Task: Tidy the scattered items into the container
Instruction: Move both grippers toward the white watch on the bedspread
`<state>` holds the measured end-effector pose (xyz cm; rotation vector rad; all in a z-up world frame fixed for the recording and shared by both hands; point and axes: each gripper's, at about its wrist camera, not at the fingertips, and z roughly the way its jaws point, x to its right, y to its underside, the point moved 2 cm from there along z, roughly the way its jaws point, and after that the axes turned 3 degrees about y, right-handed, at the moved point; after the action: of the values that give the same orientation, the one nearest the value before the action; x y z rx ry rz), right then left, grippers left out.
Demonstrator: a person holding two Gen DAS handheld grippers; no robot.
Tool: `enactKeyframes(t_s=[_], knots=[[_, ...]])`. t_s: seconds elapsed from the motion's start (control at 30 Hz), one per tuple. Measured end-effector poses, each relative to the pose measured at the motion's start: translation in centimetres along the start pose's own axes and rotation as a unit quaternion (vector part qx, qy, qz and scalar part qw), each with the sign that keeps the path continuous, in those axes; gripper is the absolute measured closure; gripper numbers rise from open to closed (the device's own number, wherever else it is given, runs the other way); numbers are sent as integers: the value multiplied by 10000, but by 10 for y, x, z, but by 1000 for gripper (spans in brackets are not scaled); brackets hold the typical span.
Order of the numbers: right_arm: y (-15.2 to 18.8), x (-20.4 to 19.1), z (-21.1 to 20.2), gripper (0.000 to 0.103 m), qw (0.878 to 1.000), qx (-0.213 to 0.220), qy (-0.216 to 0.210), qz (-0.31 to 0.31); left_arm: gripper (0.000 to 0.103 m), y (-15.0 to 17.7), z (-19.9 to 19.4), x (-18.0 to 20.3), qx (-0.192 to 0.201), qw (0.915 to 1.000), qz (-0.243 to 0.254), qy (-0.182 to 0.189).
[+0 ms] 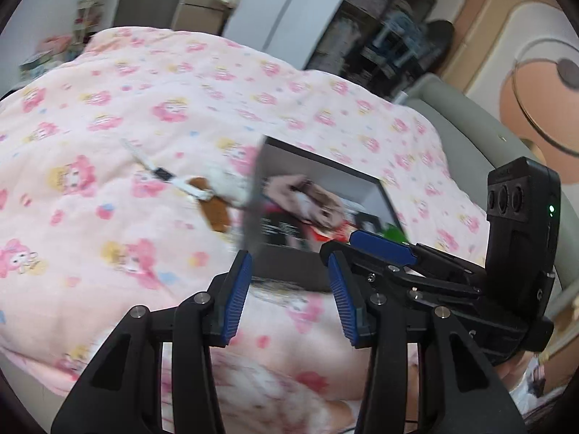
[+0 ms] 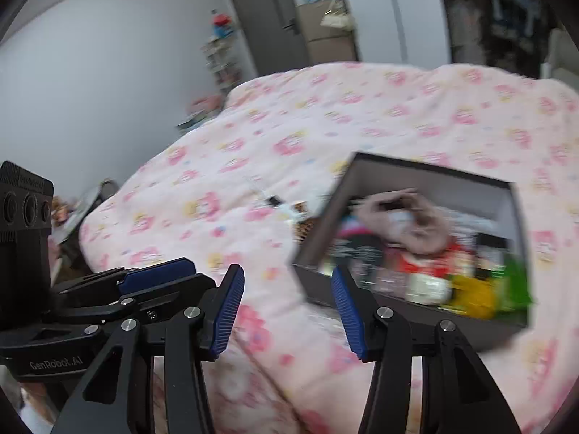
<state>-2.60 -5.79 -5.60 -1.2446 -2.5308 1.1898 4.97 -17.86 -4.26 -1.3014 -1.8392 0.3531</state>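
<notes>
Ahead of both sets of jaws, on the pink quilt (image 1: 152,108) covering the bed, the dark box (image 2: 427,217) is sitting already partly filled with packets and a plush toy. The left gripper (image 1: 289,289) and the right gripper (image 2: 286,300) are both hanging empty, jaws apart, nothing between the pads. Beyond the left jaws, just beside the box's left wall, a white watch (image 1: 159,171) and a brown-and-white soft toy (image 1: 217,199) are lying loose on the quilt, touching each other. Both views are blurring. Risks as I judge them: the quilt is soft, so jaws pressing down could be pinching fabric along with the thin watch strap; the toy may drag the watch; the two grippers, close side by side, could be bumping; a nudge might be shoving the light box.
</notes>
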Motion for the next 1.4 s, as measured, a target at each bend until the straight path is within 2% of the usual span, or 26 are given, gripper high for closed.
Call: enactKeyframes(t_s=[0.2, 0.43, 0.57, 0.7, 0.83, 0.97, 1.1, 1.2, 1.27, 1.4], knots=[[-34, -23, 63, 55, 9996, -277, 82, -22, 58, -13, 11, -77, 100, 9982, -586, -122], [-69, -45, 178, 55, 9953, -951, 180, -96, 58, -30, 51, -167, -127, 9908, -1272, -445], [-81, -43, 238, 55, 9894, -1143, 857, -256, 58, -36, 73, -205, -186, 9861, -1585, -462], [-85, -35, 283, 55, 9814, -1351, 1319, -338, 58, -39, 94, -225, -339, 9839, -1699, -448], [-75, -25, 318, 55, 9716, -1801, 1498, -342, 58, -41, 113, -239, -535, 9819, -1780, -377], [-68, -17, 334, 55, 9705, -1885, 1473, -311, 58, -41, 121, -246, -577, 9800, -1877, -317], [-64, -19, 330, 85, 9732, -1849, 1320, -349, 58, -37, 119, -247, -551, 9785, -1978, -210], [-62, -25, 313, 96, 9760, -1782, 1179, -427, 58, -35, 115, -242, -602, 9770, -2030, -249], [-61, -27, 294, 101, 9802, -1726, 921, -302, 58, -35, 108, -234, -596, 9776, -2006, -209], [-50, -32, 243, 101, 9856, -1679, 94, 201, 53, -34, 97, -207, -621, 9793, -1927, -83]])
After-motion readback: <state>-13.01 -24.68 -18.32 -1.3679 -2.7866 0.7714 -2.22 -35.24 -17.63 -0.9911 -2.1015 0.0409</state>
